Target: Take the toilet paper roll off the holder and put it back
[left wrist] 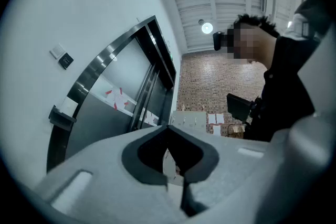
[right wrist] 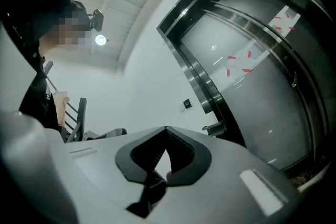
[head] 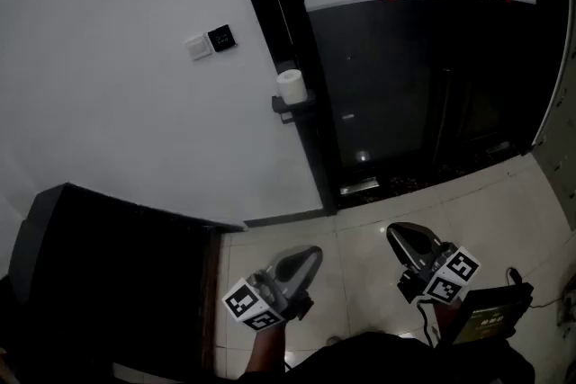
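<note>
On wall by dark glass door: white toilet paper roll (head: 290,85) upright on black holder (head: 292,106) | left tool (head: 306,258), right tool (head: 402,236): pressed together, empty, held low, likely because the reach is not yet begun

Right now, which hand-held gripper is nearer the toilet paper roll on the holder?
Left, narrowly. The left hand-held gripper hangs low, nearly in line with the toilet paper roll; the right hand-held gripper is just as low but farther right.

Space before the roll (head: 290,85) is open; a dark cabinet (head: 108,283), perhaps, blocks left.
</note>
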Demonstrator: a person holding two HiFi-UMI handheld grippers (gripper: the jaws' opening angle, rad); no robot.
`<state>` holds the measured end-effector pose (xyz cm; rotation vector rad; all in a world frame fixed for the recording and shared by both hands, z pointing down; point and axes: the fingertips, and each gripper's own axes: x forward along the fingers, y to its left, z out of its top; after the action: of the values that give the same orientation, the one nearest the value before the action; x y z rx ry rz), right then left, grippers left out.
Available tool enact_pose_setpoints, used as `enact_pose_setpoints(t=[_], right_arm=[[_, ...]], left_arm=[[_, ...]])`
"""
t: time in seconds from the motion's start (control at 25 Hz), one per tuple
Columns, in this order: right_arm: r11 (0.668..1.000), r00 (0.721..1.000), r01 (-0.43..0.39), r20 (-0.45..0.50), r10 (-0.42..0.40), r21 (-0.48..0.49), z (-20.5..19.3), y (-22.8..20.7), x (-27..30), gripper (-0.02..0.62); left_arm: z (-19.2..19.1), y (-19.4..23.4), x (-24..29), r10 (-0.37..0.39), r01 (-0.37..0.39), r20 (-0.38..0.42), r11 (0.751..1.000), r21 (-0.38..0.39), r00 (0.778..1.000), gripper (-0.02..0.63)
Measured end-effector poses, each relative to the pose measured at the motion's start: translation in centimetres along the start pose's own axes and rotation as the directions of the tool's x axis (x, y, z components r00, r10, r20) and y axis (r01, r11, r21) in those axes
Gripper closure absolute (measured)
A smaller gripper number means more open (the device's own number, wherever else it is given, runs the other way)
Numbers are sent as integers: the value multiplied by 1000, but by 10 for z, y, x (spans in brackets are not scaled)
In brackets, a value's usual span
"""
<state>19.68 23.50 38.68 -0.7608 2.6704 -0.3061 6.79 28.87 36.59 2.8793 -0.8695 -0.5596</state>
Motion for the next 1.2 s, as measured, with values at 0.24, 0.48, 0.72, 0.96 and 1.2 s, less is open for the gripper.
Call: enact_pose_setpoints(t=[0.24, 0.48, 0.72, 0.96, 1.2], right_arm=[[1000, 1000, -8, -4, 8, 3, 5, -17, -12, 594], [1000, 1000, -19, -10, 19, 7, 9, -33, -20, 594], [999, 999, -40, -35, 41, 18, -1, -45, -2, 594], [999, 997, -38, -68, 38, 0, -10, -65, 40, 594], [997, 995, -1, -99, -6, -74, -28, -114, 133, 594]], left_arm=[[-7, -4, 20, 11, -11, 1, 1000, 14, 1000, 606], [-13, -11, 38, 24, -24, -14, 999, 29, 1000, 606], [-14, 9, 39, 51, -51, -13, 998, 29, 999, 606], [-9, 59, 40, 53, -54, 11, 998, 26, 999, 606], [-1, 176, 41, 31, -31, 67, 999, -9, 997, 606]])
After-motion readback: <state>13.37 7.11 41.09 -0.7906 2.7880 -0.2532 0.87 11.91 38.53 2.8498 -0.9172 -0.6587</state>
